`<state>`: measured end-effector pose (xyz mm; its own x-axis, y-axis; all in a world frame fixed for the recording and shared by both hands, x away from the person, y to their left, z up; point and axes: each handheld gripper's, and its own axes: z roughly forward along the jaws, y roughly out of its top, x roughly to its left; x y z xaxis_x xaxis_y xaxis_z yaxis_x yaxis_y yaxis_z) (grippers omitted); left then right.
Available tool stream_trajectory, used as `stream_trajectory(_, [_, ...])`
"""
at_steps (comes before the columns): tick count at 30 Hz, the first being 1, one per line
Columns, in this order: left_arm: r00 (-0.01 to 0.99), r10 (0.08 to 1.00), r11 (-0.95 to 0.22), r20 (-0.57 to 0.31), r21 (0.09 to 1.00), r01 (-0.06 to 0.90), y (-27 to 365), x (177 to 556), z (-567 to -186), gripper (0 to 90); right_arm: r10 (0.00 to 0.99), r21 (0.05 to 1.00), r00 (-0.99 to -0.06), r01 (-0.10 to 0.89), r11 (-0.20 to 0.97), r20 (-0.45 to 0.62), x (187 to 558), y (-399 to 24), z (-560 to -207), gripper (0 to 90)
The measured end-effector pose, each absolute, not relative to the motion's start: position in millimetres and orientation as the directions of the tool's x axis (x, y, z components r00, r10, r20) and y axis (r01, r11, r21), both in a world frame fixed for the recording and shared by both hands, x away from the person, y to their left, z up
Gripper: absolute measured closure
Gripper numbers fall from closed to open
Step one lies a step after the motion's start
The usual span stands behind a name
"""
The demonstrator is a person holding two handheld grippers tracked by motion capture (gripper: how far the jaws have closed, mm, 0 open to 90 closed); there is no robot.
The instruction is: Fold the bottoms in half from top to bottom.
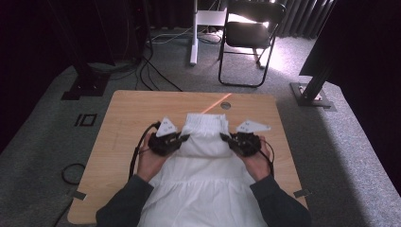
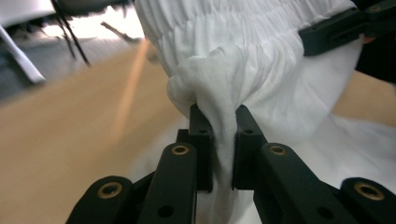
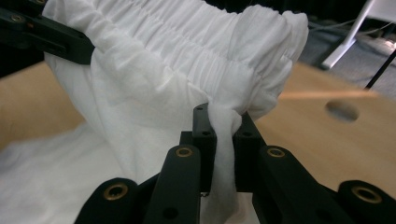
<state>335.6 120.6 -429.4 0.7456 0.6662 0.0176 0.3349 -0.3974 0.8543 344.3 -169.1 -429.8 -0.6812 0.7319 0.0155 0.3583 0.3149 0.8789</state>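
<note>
My light wooden table (image 1: 123, 123) on grey carpet (image 1: 42, 142), black folding chair (image 1: 248, 33) beyond, my left gripper (image 2: 218, 122) and right gripper (image 3: 223, 122) each clamped on the white gathered cotton garment (image 1: 203, 137) bunched between their fingers

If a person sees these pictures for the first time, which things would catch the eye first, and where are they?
First comes the white gathered cotton garment spread over the middle of the light wooden table, its ruched band at the far end. Next, the black left gripper and black right gripper pinch a fold of cloth on either side of that band, jaws closed on it. Behind the table a black folding chair stands on grey carpet.
</note>
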Motion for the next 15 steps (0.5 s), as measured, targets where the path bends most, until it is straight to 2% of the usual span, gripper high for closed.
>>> stream_trajectory(1, [0.749, 0.662, -0.414, 0.023, 0.845, 0.340, 121.5, 327.1, -436.8, 82.3, 0.728, 0.874, -0.685, 0.365, 0.320, 0.020, 338.5, -168.6, -435.6, 83.2])
stream_trajectory(3, [0.760, 0.650, -0.407, -0.023, 0.834, 0.373, 123.7, 309.4, -455.3, 82.1, 0.716, 0.861, -0.698, 0.382, 0.336, 0.030, 322.7, -168.2, -453.9, 83.2])
stream_trajectory(7, [0.786, 0.615, -0.495, -0.060, 0.747, 0.444, 118.4, 288.5, -495.7, 81.5, 0.711, 0.821, -0.703, 0.421, 0.387, 0.025, 302.3, -166.9, -486.2, 83.1])
stream_trajectory(9, [0.790, 0.609, -0.519, -0.065, 0.720, 0.460, 118.3, 286.6, -507.7, 81.4, 0.707, 0.806, -0.707, 0.430, 0.406, 0.021, 300.0, -166.1, -495.0, 83.1])
stream_trajectory(11, [0.772, 0.630, -0.539, -0.086, 0.666, 0.515, 119.6, 291.8, -528.9, 81.5, 0.696, 0.765, -0.715, 0.482, 0.426, 0.063, 298.2, -163.1, -519.3, 83.0])
stream_trajectory(13, [0.772, 0.632, -0.564, -0.070, 0.642, 0.520, 118.8, 300.2, -540.8, 81.6, 0.695, 0.745, -0.715, 0.501, 0.441, 0.069, 299.2, -159.5, -529.6, 82.9])
stream_trajectory(15, [0.770, 0.632, -0.551, -0.082, 0.651, 0.522, 119.1, 303.7, -542.3, 81.8, 0.698, 0.739, -0.712, 0.510, 0.440, 0.076, 300.1, -157.4, -533.8, 82.9])
